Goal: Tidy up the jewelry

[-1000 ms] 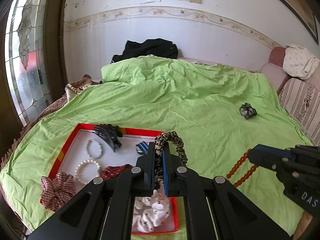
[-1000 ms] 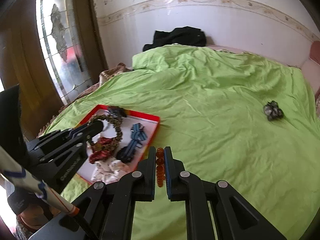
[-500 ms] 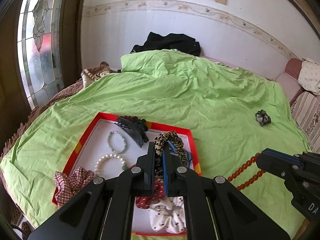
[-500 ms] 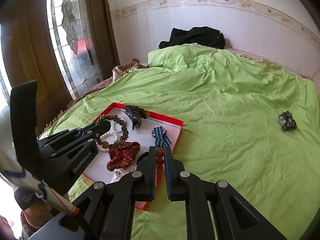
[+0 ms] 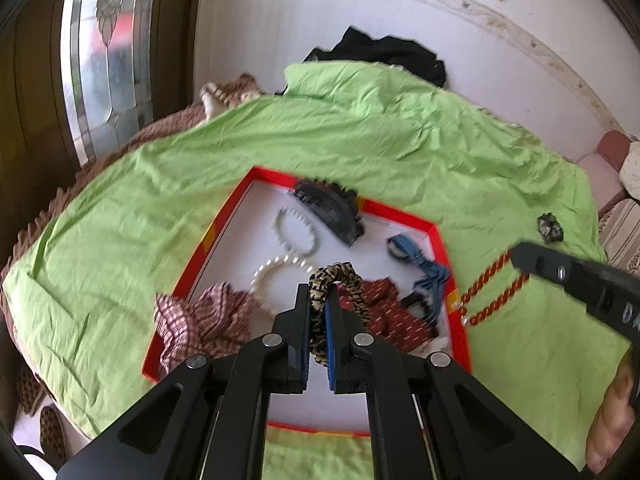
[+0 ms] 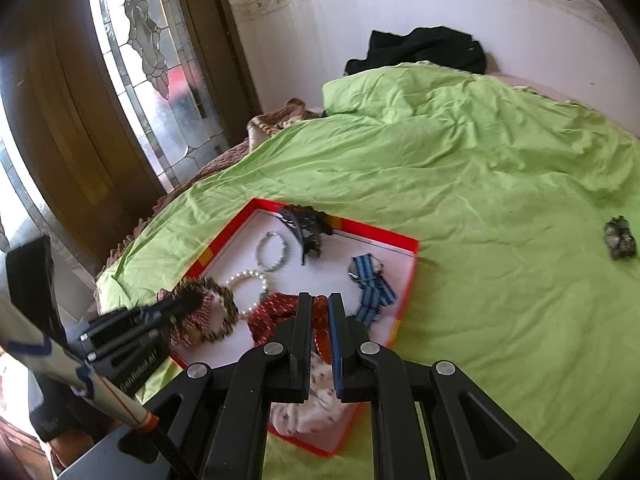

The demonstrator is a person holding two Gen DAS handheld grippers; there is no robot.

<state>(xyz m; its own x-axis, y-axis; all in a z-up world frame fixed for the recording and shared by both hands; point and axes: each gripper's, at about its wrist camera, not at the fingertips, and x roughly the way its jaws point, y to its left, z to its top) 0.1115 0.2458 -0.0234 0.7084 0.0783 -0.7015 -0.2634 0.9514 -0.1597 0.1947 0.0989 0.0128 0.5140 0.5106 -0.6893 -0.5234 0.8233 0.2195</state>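
Observation:
A red-rimmed tray (image 5: 404,213) (image 6: 382,234) with a white floor lies on the green bedspread. It holds a black hair claw (image 5: 330,210), a grey bead bracelet (image 5: 294,232), a pearl bracelet (image 5: 280,270), a blue striped watch (image 6: 370,276), and checked, dark red and white scrunchies. My left gripper (image 5: 319,300) is shut on a leopard-print scrunchie (image 5: 344,284), held over the tray. My right gripper (image 6: 319,308) is shut on an orange bead necklace (image 6: 321,330) (image 5: 494,292), held above the tray's near right part.
A small dark scrunchie (image 5: 550,229) (image 6: 620,238) lies alone on the bedspread to the right. Black clothing (image 6: 420,48) sits at the bed's far end by the wall. A stained-glass door (image 6: 148,64) stands at the left. A sofa (image 5: 612,184) is at the far right.
Both grippers have moved left and over the tray, each still holding its item. The tray now sits centred below them and looks closer.

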